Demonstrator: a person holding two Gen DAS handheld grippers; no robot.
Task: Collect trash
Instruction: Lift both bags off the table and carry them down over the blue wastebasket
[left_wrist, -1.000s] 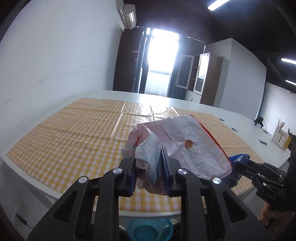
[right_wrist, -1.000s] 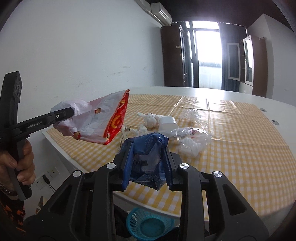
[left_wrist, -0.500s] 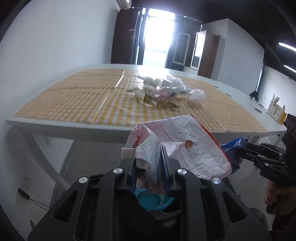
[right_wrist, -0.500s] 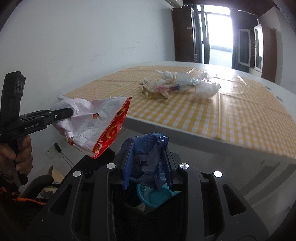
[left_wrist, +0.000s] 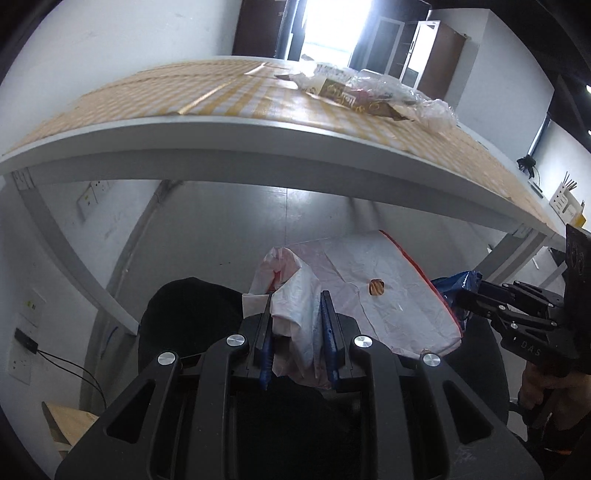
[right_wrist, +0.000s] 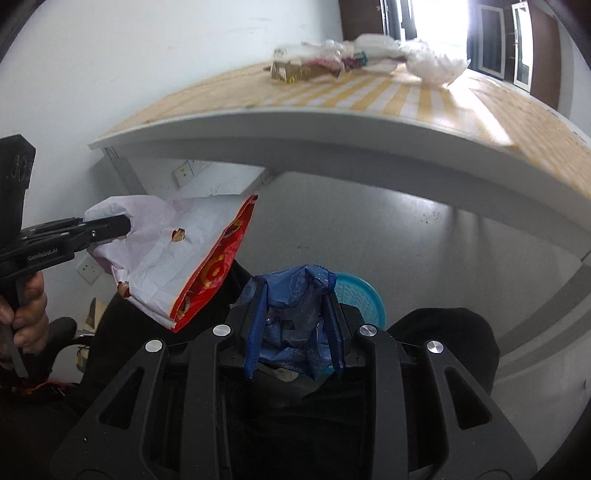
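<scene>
My left gripper (left_wrist: 297, 295) is shut on a crumpled white snack bag with a red edge (left_wrist: 369, 291), held below the table's front edge. From the right wrist view the same bag (right_wrist: 170, 254) hangs off the left gripper (right_wrist: 125, 223) at the left. My right gripper (right_wrist: 295, 288) is shut on a crumpled blue wrapper (right_wrist: 295, 325). That blue wrapper (left_wrist: 456, 282) also shows at the right of the left wrist view, in the right gripper (left_wrist: 467, 299). Just behind it on the floor sits a teal plastic basket (right_wrist: 356, 295), partly hidden. More trash (left_wrist: 365, 92) lies piled on the checked tablecloth.
The white table's edge (left_wrist: 280, 133) arches overhead, with its slanted legs (left_wrist: 62, 240) at the left. Black chair backs (right_wrist: 443, 339) stand close under both grippers. Wall sockets (left_wrist: 88, 195) and a cable (left_wrist: 66, 365) are at the left. A person's hand (right_wrist: 26, 314) grips the left tool.
Both grippers have sunk from above the tabletop to below its edge, still holding their wrappers. The table now looms overhead and the teal basket shows beside the blue wrapper.
</scene>
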